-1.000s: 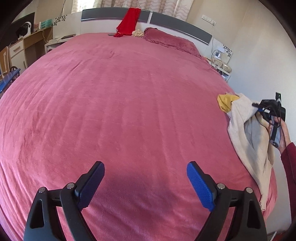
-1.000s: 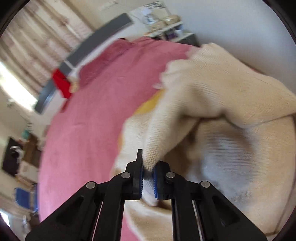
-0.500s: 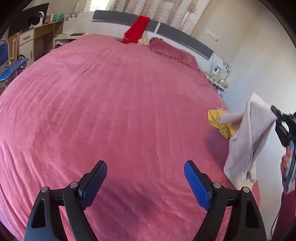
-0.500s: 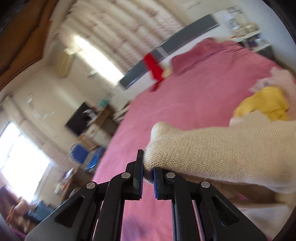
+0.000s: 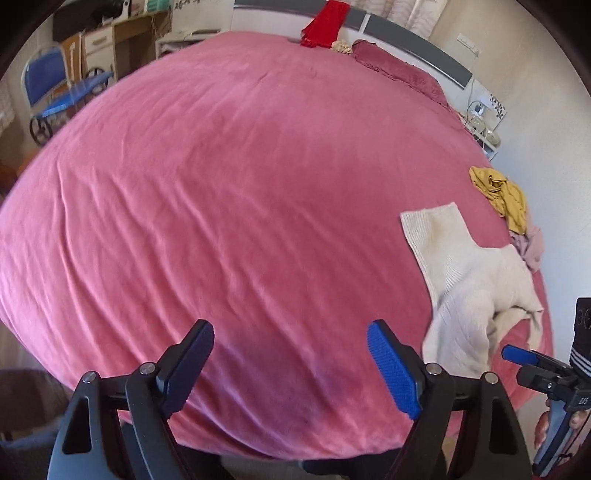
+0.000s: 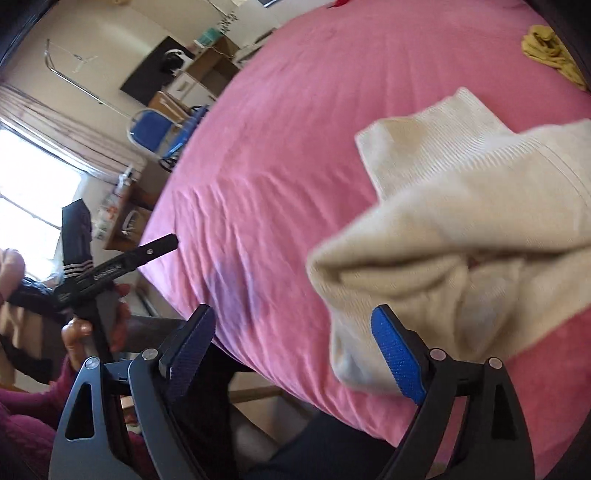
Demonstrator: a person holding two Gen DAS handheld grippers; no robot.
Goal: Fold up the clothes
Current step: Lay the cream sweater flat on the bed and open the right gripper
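A cream knit sweater (image 5: 465, 288) lies crumpled on the pink bed (image 5: 221, 184) near its front right edge, one ribbed end spread flat. In the right wrist view the sweater (image 6: 461, 206) bunches up just beyond the blue-padded finger. My right gripper (image 6: 291, 325) is opening its jaws wide, and the pads do not press on the cloth. One of its blue-tipped fingers (image 5: 517, 356) shows at the left view's right edge. My left gripper (image 5: 291, 332) hangs open over bare bedspread, left of the sweater, holding nothing.
A yellow garment (image 5: 498, 192) and a pale pink one (image 5: 532, 243) lie at the bed's right edge behind the sweater. A red cloth (image 5: 325, 22) hangs on the headboard beside a pillow (image 5: 399, 74). A blue chair (image 5: 44, 81) stands left of the bed, a nightstand (image 5: 484, 122) at far right.
The right gripper swung the sweater from the bed's right edge toward the front, then its jaws opened and the sweater dropped onto the bedspread. The left gripper moved sideways, staying open.
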